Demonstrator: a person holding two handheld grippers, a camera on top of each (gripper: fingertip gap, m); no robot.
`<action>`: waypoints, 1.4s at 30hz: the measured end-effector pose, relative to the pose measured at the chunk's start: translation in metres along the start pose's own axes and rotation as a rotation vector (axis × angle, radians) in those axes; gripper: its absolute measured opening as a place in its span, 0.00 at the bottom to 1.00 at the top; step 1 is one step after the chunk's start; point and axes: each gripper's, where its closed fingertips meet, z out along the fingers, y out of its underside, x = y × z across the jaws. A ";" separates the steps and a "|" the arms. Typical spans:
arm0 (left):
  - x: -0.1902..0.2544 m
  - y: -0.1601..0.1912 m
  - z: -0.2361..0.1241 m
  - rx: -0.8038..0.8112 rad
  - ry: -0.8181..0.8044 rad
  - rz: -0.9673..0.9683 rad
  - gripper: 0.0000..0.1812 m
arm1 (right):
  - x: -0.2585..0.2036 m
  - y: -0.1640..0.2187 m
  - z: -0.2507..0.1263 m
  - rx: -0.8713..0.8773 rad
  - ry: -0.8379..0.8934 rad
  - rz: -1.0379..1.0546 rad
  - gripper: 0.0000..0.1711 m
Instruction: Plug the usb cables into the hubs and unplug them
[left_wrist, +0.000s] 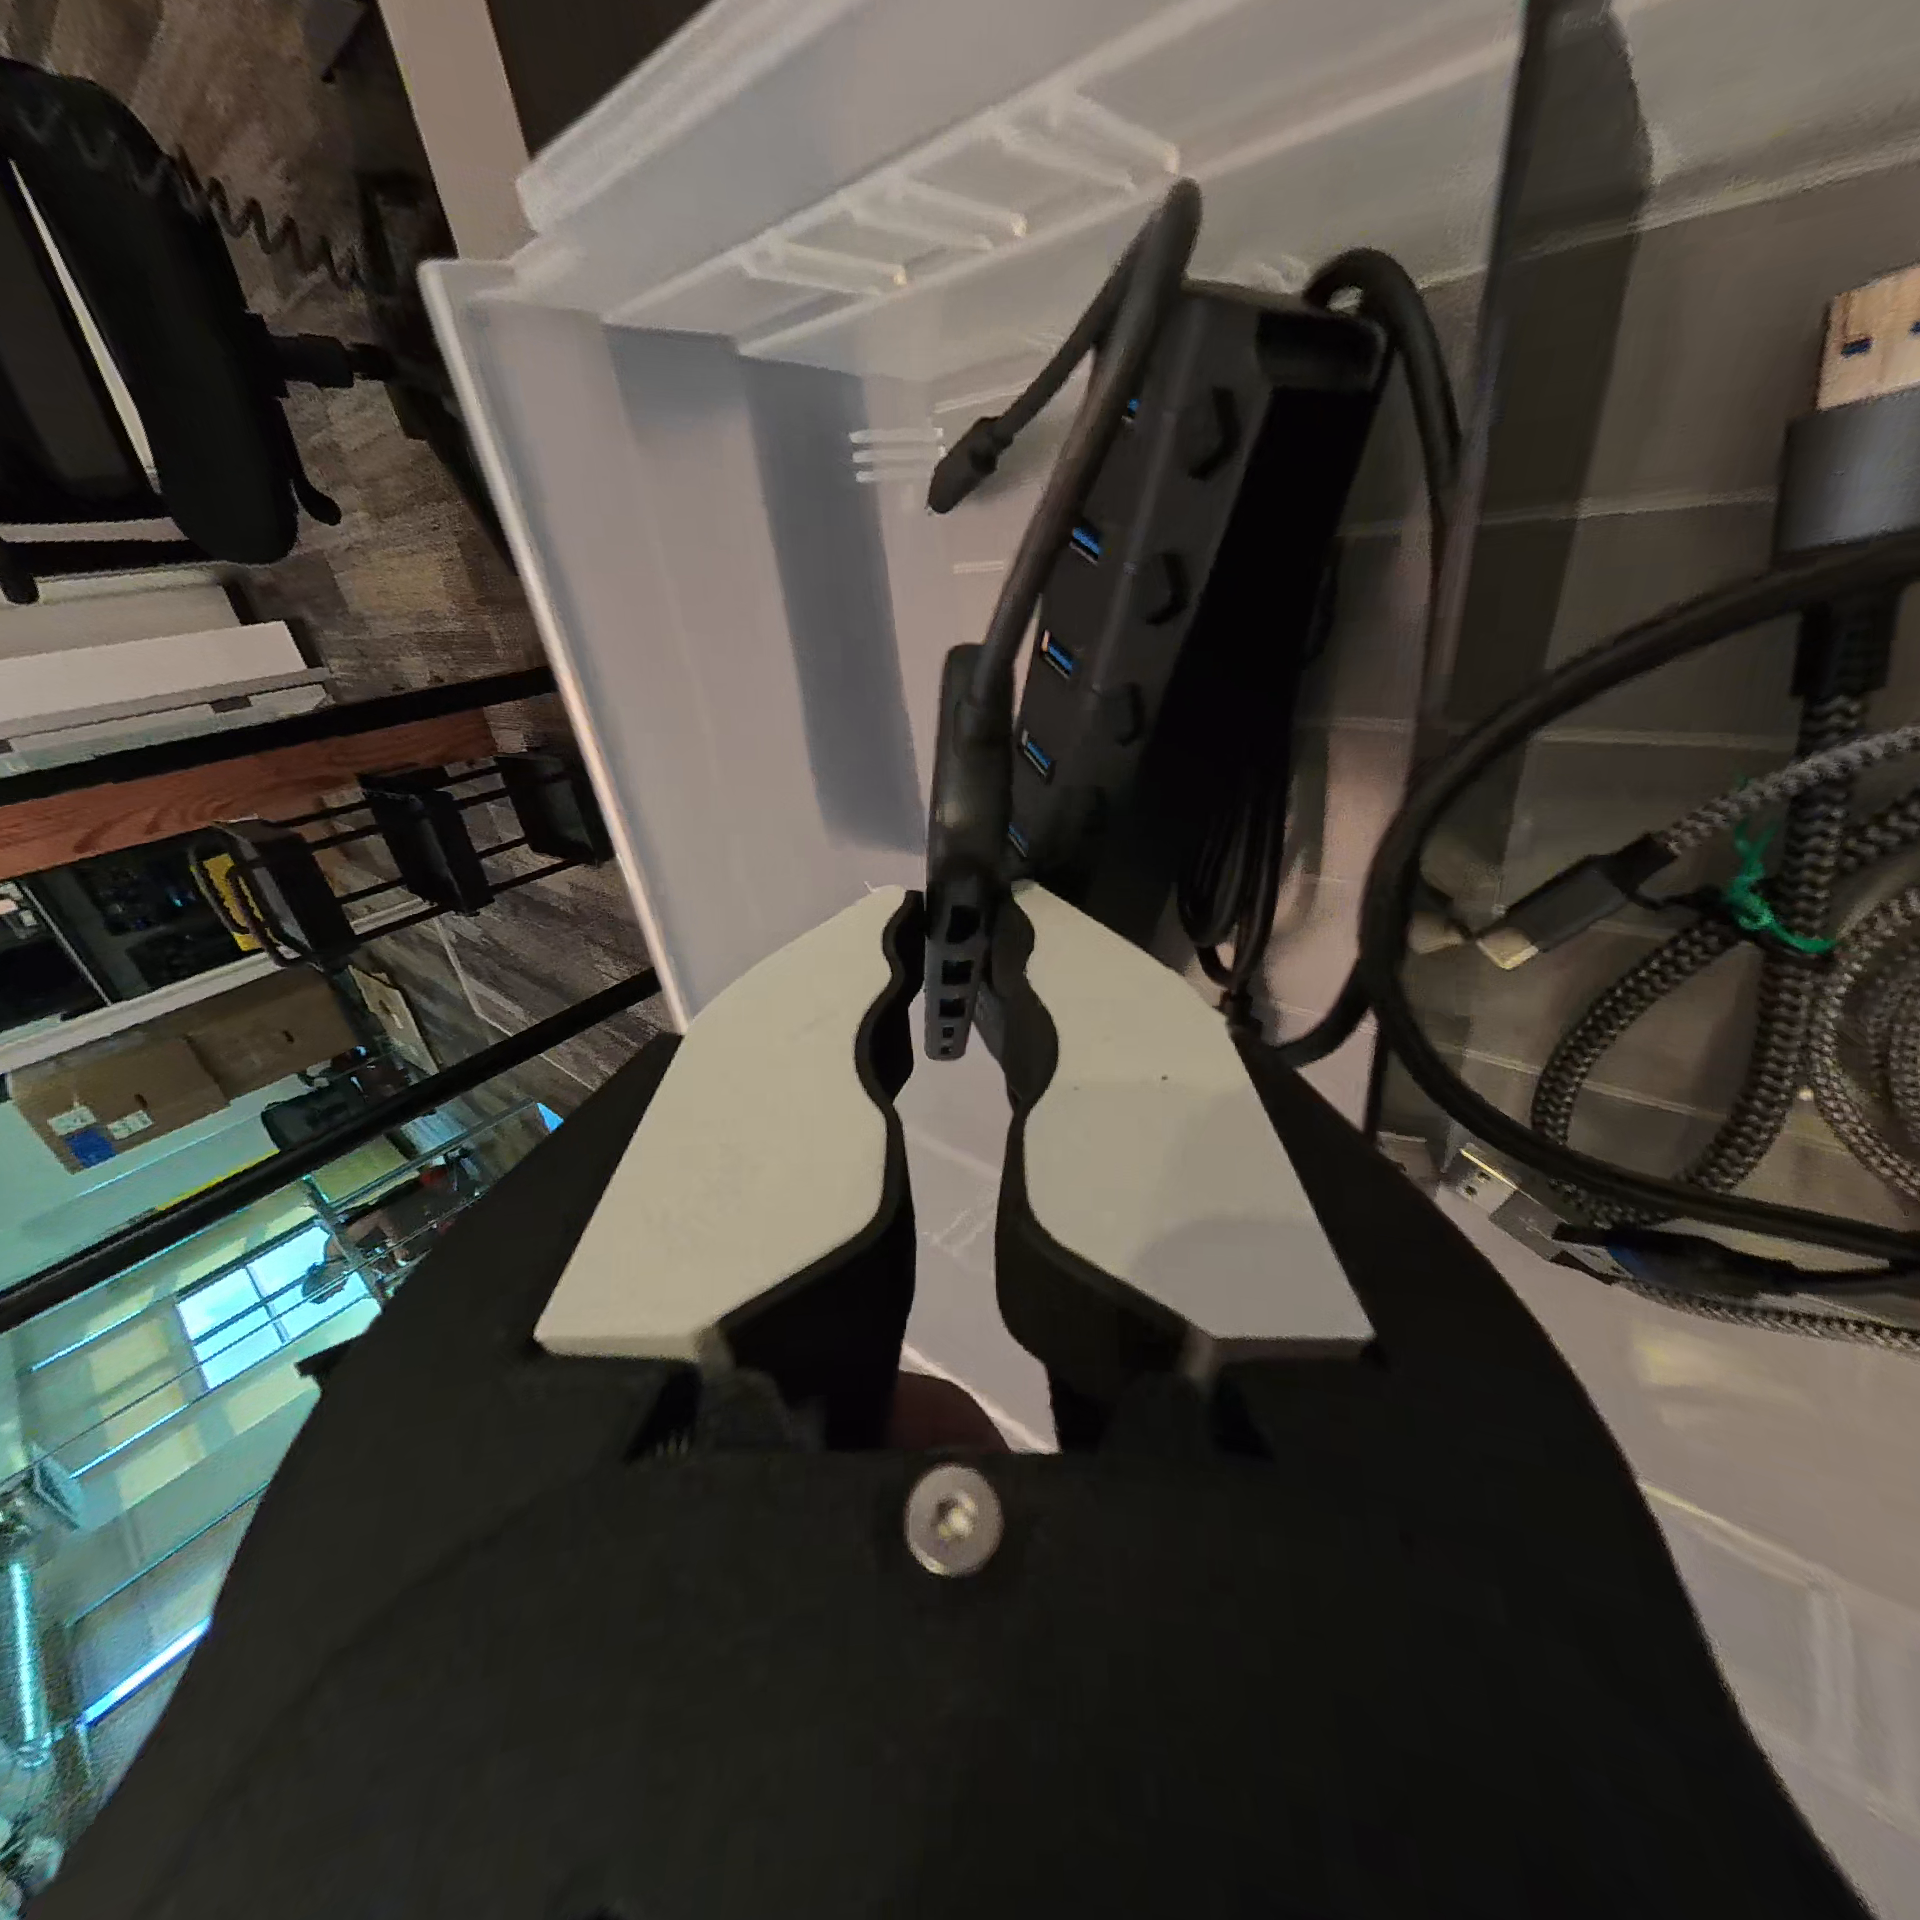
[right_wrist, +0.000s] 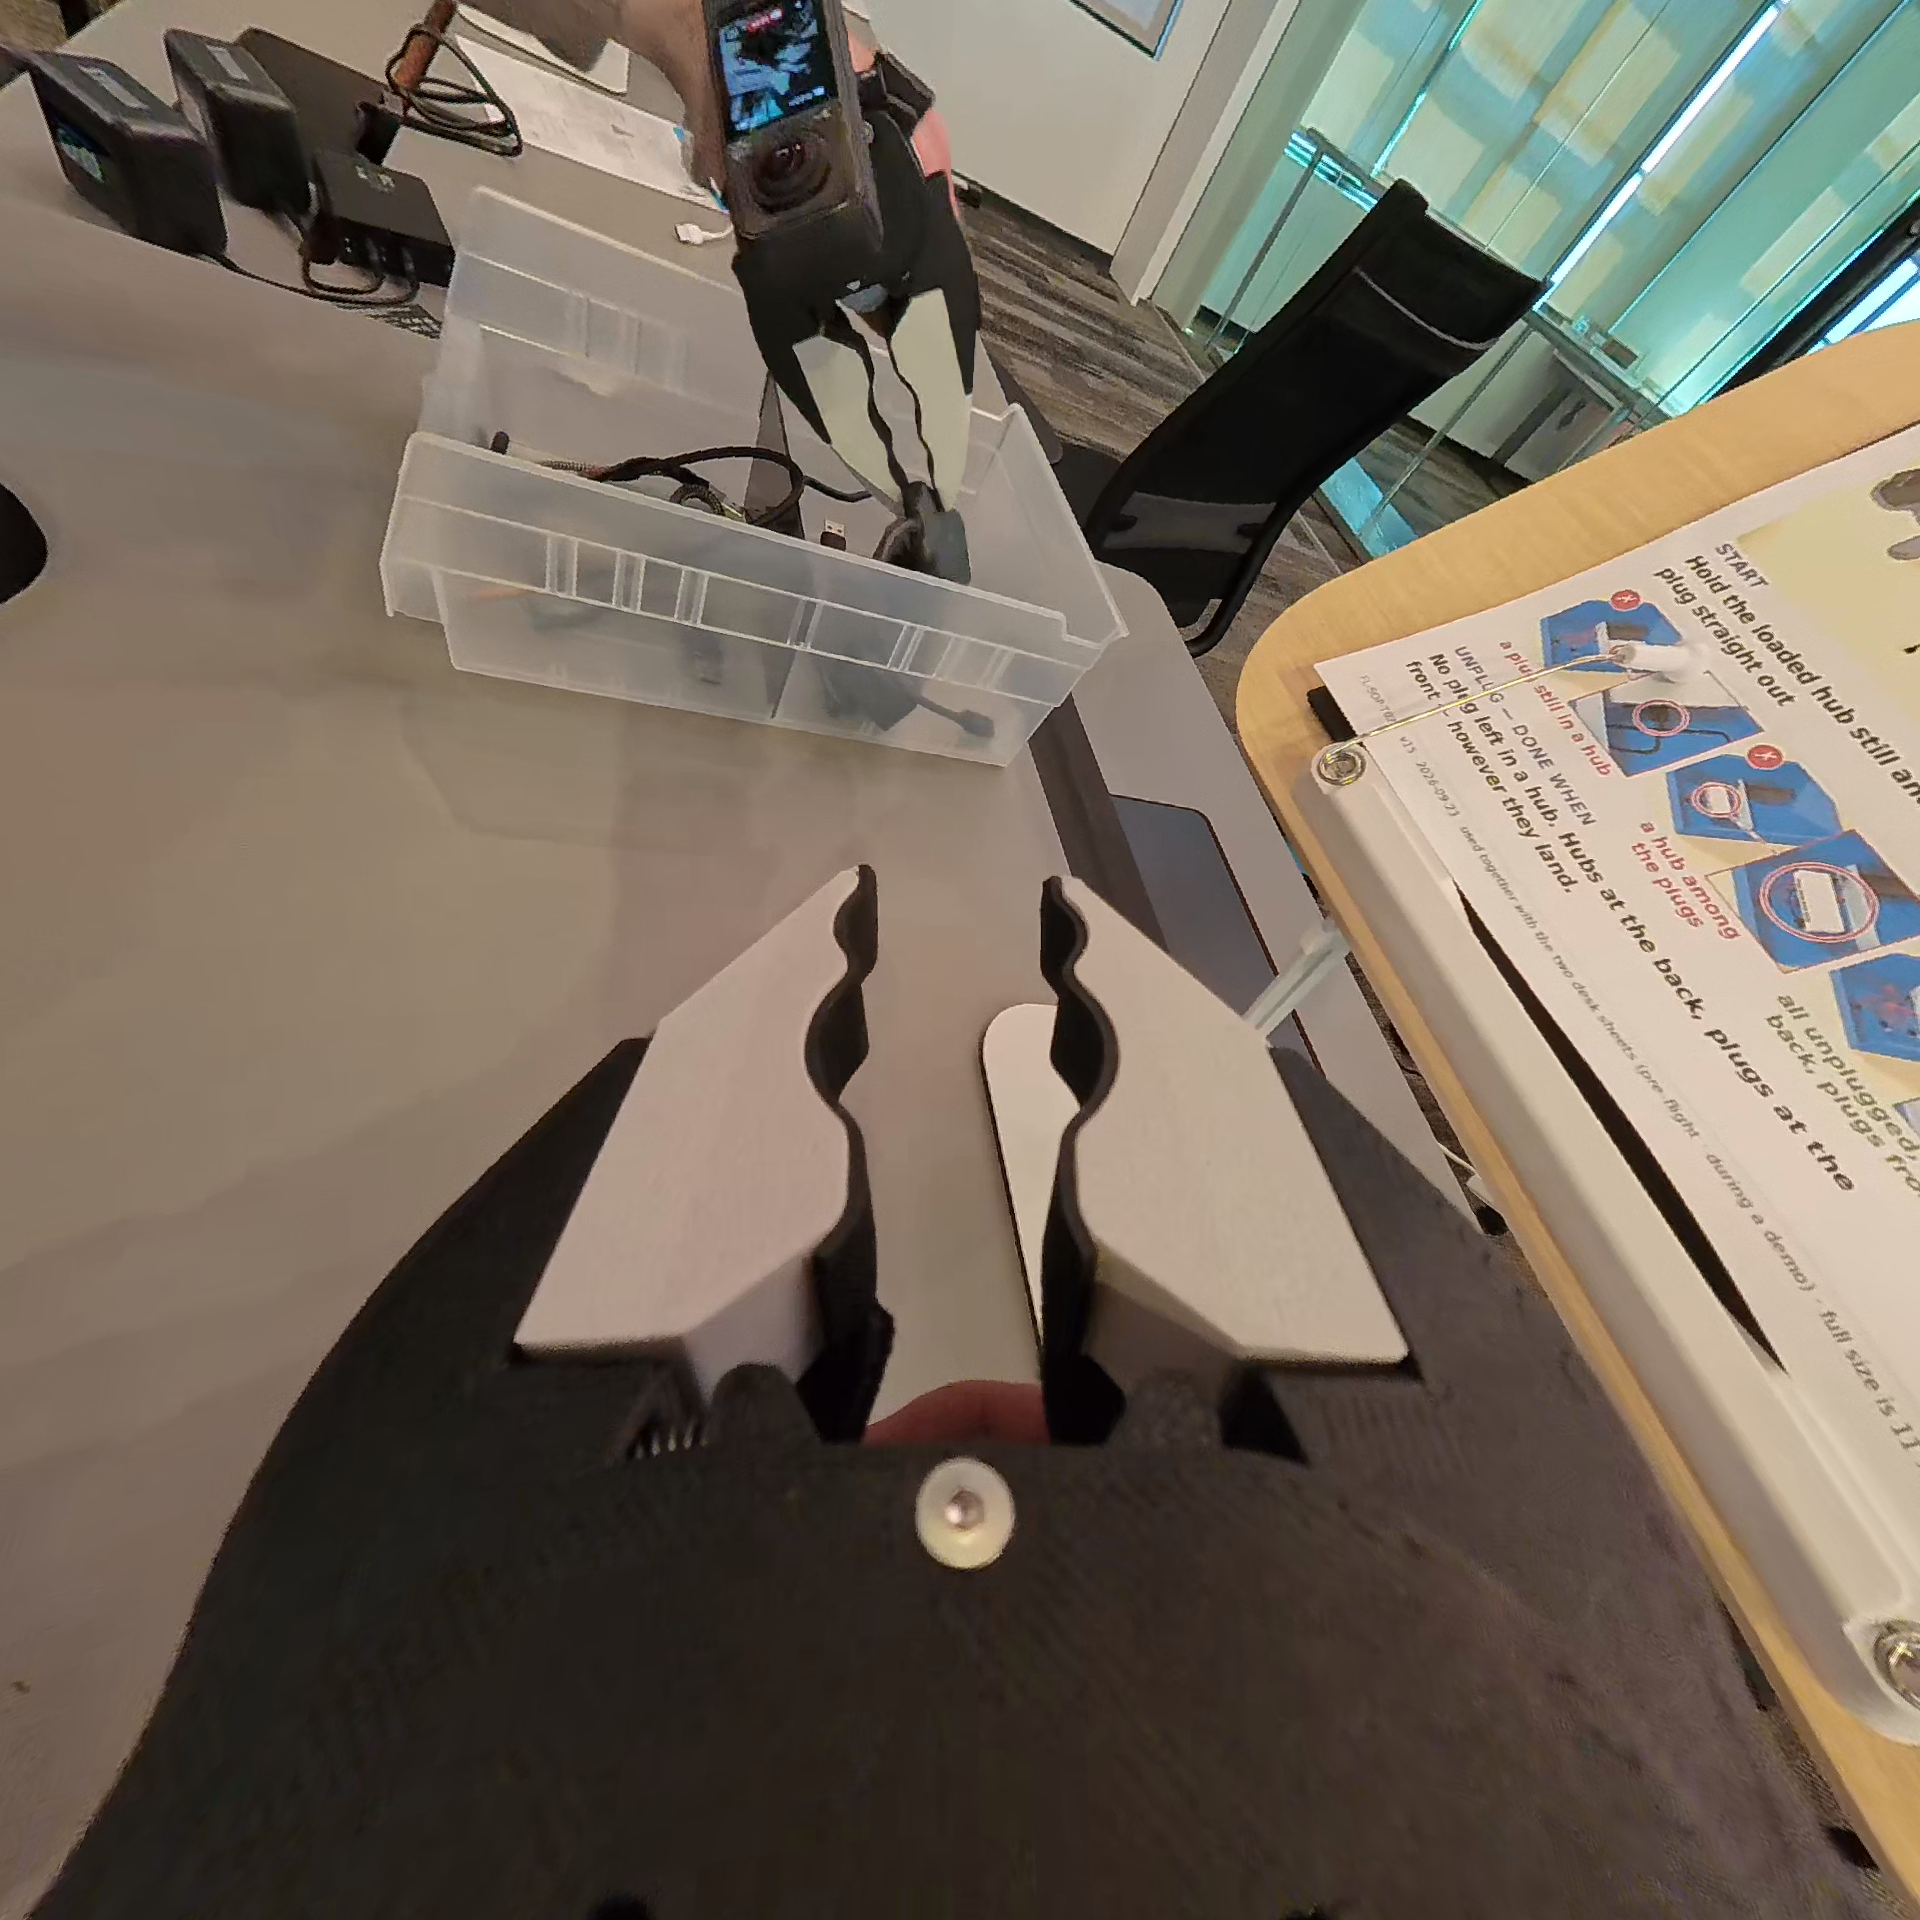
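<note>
My left gripper is shut on the ribbed black end of a USB cable, inside a clear plastic bin. A black hub with blue ports stands right behind that end. I cannot tell whether the two are joined. The cable loops up over the hub, and a loose tip hangs to its left. The right wrist view shows the left gripper pointing down into the bin. My right gripper is open and empty above the grey table, well short of the bin.
Braided grey cables, a black cable and a silver plug lie in the bin to the right of the hub. A wooden board with a printed sheet stands at the right. Black power bricks and a chair are behind. Left tips to right tips: about 35 cm. Between my left fingertips and the black hub there is roughly 5 cm.
</note>
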 end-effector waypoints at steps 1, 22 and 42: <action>-0.001 -0.003 0.002 0.007 0.011 -0.014 0.08 | 0.000 0.000 0.000 0.001 -0.001 0.001 0.17; -0.064 -0.012 -0.063 -0.069 -0.297 -0.033 0.07 | -0.003 -0.021 -0.001 0.068 0.004 -0.021 0.21; -0.086 -0.178 -0.138 -0.075 -0.404 0.038 0.07 | -0.002 -0.104 0.024 0.177 0.409 -0.471 0.31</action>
